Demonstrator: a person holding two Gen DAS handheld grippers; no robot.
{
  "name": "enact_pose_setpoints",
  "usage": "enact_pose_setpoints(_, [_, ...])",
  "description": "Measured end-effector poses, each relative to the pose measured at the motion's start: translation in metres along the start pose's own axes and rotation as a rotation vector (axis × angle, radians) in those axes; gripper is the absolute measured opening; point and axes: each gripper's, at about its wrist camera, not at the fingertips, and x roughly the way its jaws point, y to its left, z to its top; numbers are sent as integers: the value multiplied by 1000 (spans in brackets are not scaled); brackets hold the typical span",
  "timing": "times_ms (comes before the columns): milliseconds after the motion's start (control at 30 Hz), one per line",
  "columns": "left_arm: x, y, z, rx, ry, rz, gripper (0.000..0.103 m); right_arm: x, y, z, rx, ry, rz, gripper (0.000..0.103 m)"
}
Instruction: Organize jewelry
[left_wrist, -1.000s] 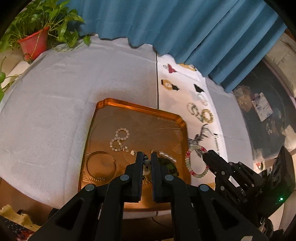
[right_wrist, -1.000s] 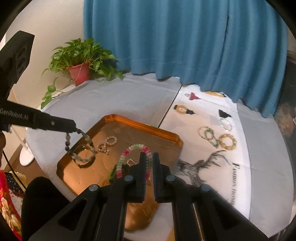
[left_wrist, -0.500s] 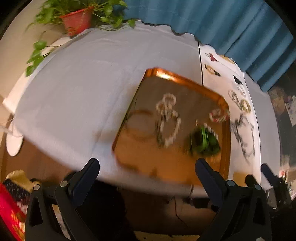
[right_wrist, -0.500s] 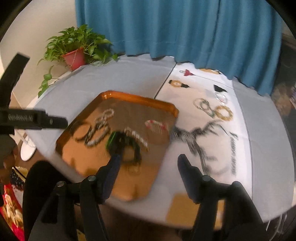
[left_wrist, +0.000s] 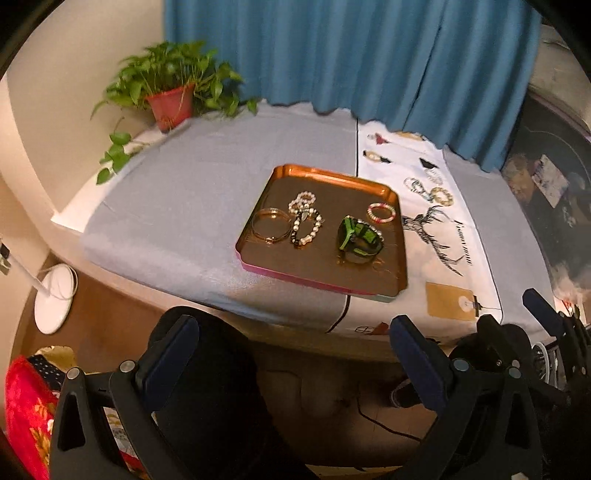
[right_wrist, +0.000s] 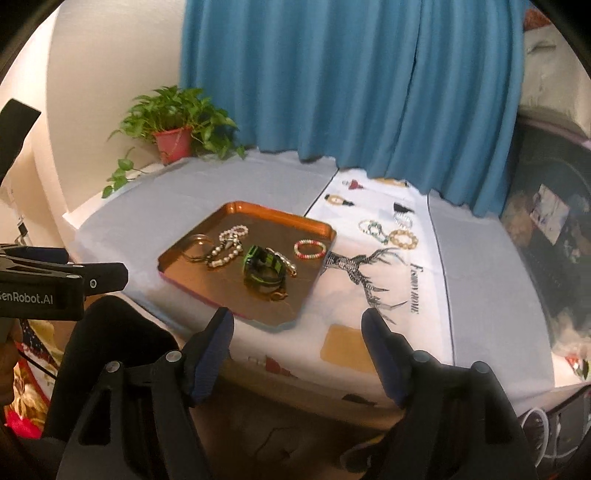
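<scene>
Both your grippers now hang off the near edge of the table, well back from the copper tray (left_wrist: 321, 173) they were working over a second ago. Your left gripper (left_wrist: 291, 354), then pinched shut over the tray, stands fully apart and empty. Your right gripper (right_wrist: 297, 347), also shut then, is opening its jaws with nothing between them. The grey-and-white bead strand that dangled from the left fingers a second ago now lies in the tray, so that drop reads as finished and you look free for the next piece.

The tray sits on the grey cloth (left_wrist: 192, 206), its right edge over the white deer-print runner (left_wrist: 443, 236). Inside lie gold bangles (left_wrist: 271, 229), a pearl-and-bead strand (left_wrist: 304, 219), a green-and-black band (left_wrist: 358, 240) and a pink-and-green bead bracelet (left_wrist: 381, 212). The pearl-and-bead strand has its long axis running from the near side of the tray toward the curtain (left_wrist: 369, 55), a small loop at the far end.

Three bracelets (right_wrist: 388, 230) remain on the runner beyond the tray, near the curtain, so the sorting looks unfinished.
</scene>
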Motion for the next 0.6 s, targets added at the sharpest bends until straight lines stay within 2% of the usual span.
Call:
enact_pose_setpoints(100, [-14,-4,-5,23,-40,20,102,-13,3,-2,-9,-25,-5,74])
enact_pose_setpoints(300, [-29,-11,-11,48,-69,30,102,-27,3,-5,-8,-55,-5,74])
enact_pose_setpoints(600, [-20,-15,-11,49,-41,39,102,-24,2,-8,6,-40,7,74])
